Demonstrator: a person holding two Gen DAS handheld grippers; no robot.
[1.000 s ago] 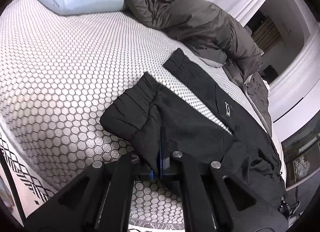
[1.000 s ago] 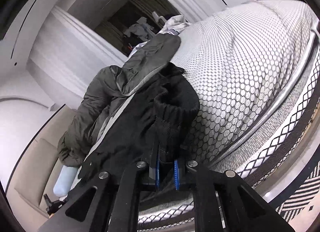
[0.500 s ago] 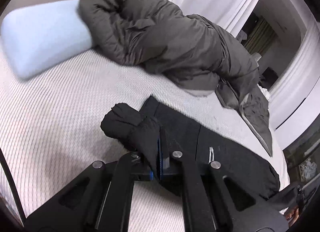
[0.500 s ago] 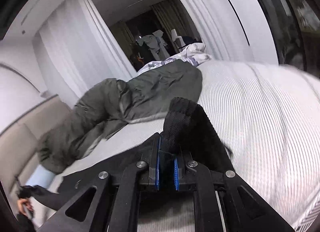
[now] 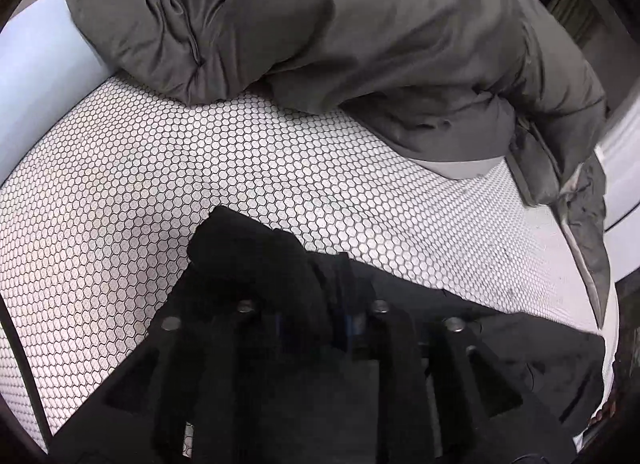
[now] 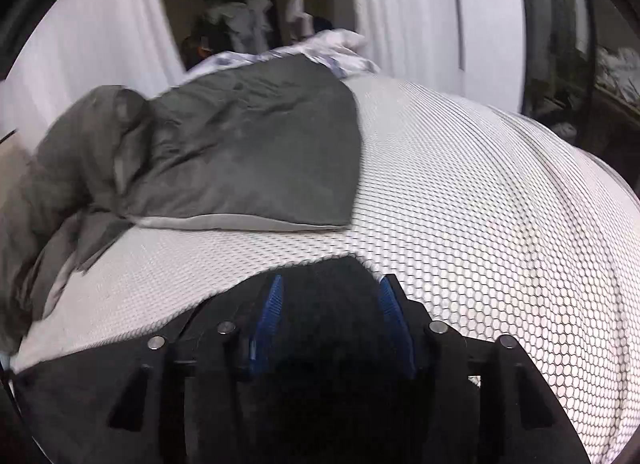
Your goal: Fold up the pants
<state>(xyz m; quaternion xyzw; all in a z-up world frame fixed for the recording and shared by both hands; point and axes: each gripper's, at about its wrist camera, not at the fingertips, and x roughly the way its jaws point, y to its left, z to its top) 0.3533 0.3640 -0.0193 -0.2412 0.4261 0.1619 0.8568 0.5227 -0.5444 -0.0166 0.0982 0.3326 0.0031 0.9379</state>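
Pants (image 5: 256, 260): black, laid on the honeycomb-patterned mattress (image 5: 200, 168), seen at 6 o'clock in both wrist views, directly under the grippers. In the left view a bunched fold sits at about 7 o'clock of centre, and flatter cloth runs out toward 4 o'clock. In the right view a squared edge of the cloth (image 6: 332, 276) is seen at 6 o'clock, lying flat.

Left gripper (image 5: 316, 324): jaws are opening, only slightly parted. Dark cloth is seen between them; whether the pads still press on it cannot be told, since black on black is blurred there.

Right gripper (image 6: 328, 316): jaws are opening, blue pads (image 6: 268, 312) clearly spread. Cloth lies between and below them, but no pinch is seen; it is judged released.

Risks, as judged:
- If the left corner is let go while bunched, a lumpy, skewed fold is left.
- Cloth can be snagged on a pad during withdrawal and the folded layer dragged back open.
- The fold edge is placed near the grey duvet (image 5: 360, 44) at 12 o'clock, so any further push that way may tuck the pants under it.

Hidden or unclear:
- The lower pants layer and edge alignment are covered by the gripper bodies.
- Waistband and cuffs cannot be told apart.
- The pale pillow (image 5: 36, 76) at 9 o'clock is cut off by the frame.
- The right view is motion-blurred, and background clutter at 12 o'clock is not identifiable.
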